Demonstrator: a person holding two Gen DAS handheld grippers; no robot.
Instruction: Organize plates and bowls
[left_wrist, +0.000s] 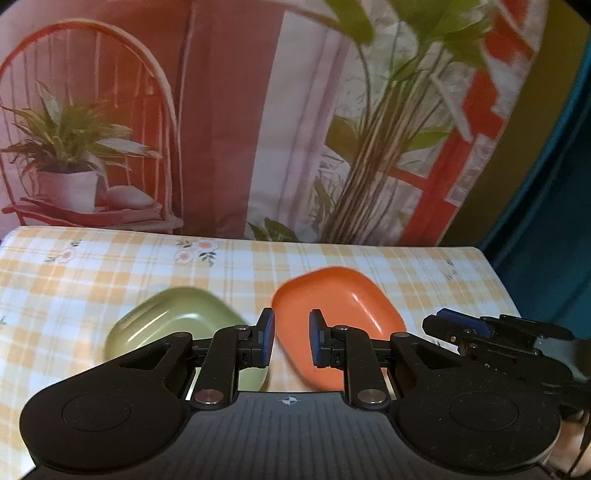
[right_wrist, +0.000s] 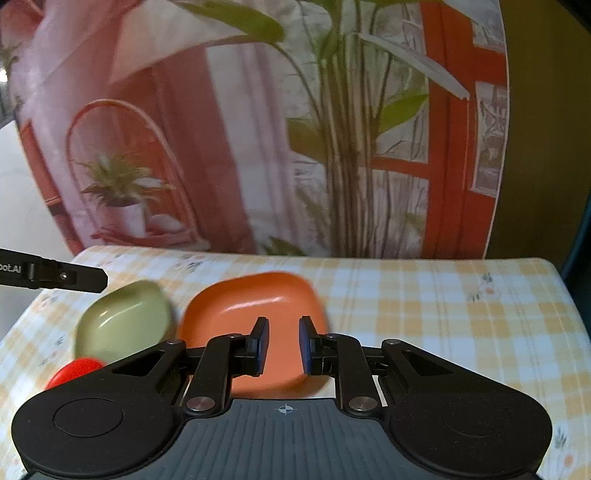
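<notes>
Both claws empty, jaws narrowly parted: left gripper (left_wrist: 291, 341), right gripper (right_wrist: 283, 345). Glossy orange squarish plastic plate (right_wrist: 255, 325) at twelve o'clock, green one (left_wrist: 177, 325) at ten. Risked slipping off slick rims.

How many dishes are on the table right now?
3. A green dish at left, an orange dish beside it, and a red one nearest the camera, partly hidden by the right tool. More may be hidden.

Red dish (right_wrist: 72, 371) mostly behind the right claw's body; green dish (left_wrist: 173, 325) motion-blurred.
</notes>
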